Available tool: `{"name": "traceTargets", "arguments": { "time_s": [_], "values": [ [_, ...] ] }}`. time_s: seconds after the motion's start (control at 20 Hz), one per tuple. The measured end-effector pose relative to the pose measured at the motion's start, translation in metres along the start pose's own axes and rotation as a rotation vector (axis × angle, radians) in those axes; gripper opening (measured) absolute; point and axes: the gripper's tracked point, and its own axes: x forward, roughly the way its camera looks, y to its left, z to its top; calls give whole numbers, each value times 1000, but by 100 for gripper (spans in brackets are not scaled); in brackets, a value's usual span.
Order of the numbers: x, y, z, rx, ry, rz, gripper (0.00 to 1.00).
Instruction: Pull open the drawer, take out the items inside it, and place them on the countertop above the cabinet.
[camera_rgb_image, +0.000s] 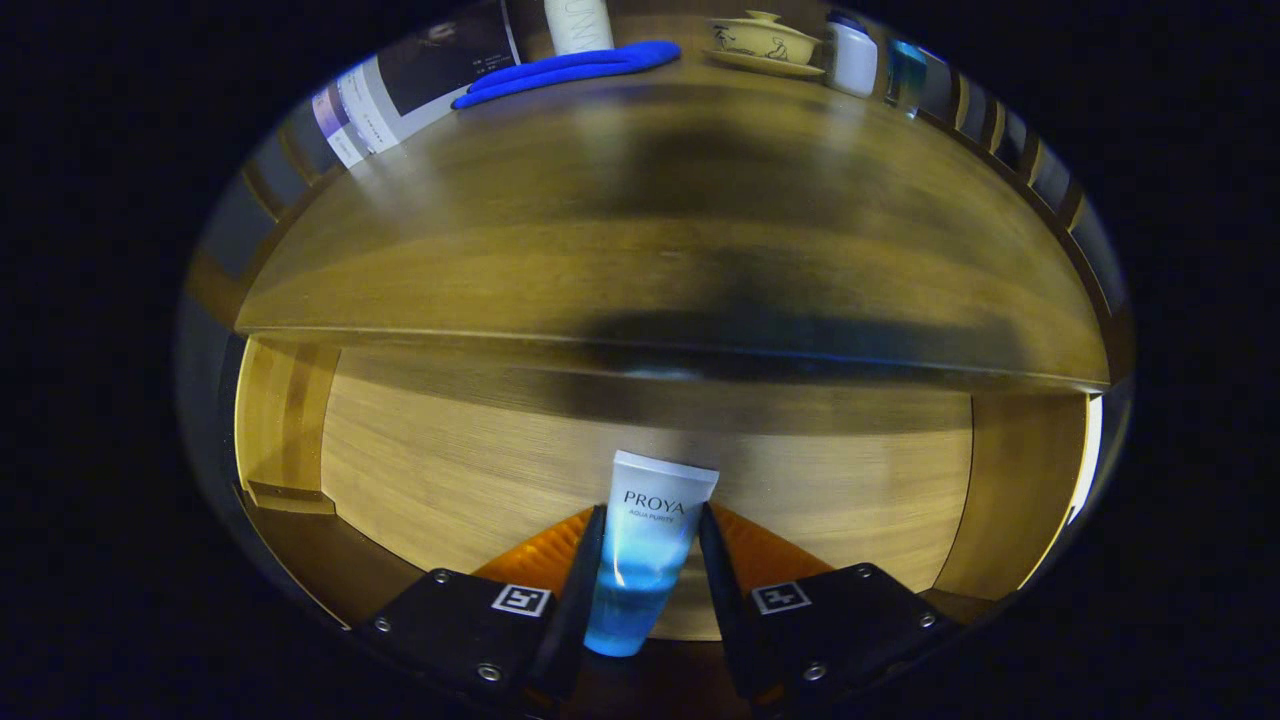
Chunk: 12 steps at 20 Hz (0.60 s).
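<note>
Jaws pinch the tube above the open drawer; next I lift it onto the countertop.

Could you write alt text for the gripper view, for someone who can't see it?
The gripper holds a white-and-blue tube between both fingers, above an open wooden drawer. Beyond lies the cabinet's countertop, with a blue cloth and a lidded cup at its far edge.
</note>
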Motion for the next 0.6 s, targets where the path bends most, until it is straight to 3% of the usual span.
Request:
{"name": "traceTargets", "arguments": {
  "time_s": [0.15, 0.6],
  "values": [
    [-5, 6, 7, 8, -47, 62, 47],
    [-23, 26, 24, -145, -205, 113, 47]
  ]
}}
